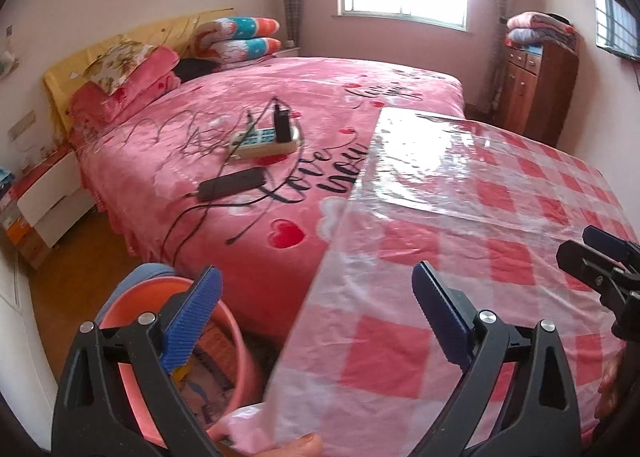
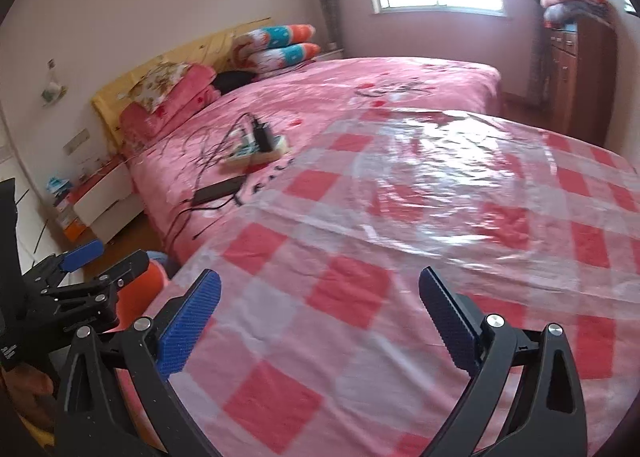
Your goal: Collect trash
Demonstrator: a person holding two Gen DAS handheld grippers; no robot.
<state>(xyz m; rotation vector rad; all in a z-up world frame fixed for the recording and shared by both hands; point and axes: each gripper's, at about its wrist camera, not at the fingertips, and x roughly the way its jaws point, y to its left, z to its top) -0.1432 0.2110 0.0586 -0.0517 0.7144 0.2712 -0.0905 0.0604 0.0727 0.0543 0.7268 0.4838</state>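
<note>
Pink-checked plastic sheet point(image 2: 400, 257), glossy, spread flat

Left gripper point(image 1: 316, 321) gapes above the checked plastic sheet point(image 1: 460, 249); pink bucket point(image 1: 236, 341) sits below-left, beside the bed point(image 1: 248, 125).

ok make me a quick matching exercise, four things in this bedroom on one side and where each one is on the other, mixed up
Things:
1. power strip
2. pink bucket
3. folded blankets
4. checked plastic sheet

Places:
A. on the wooden cabinet
B. on the floor beside the bed
C. spread under both open grippers
D. on the middle of the bed cover

Pairs: 1-D, 2-B, 3-A, 4-C
</note>
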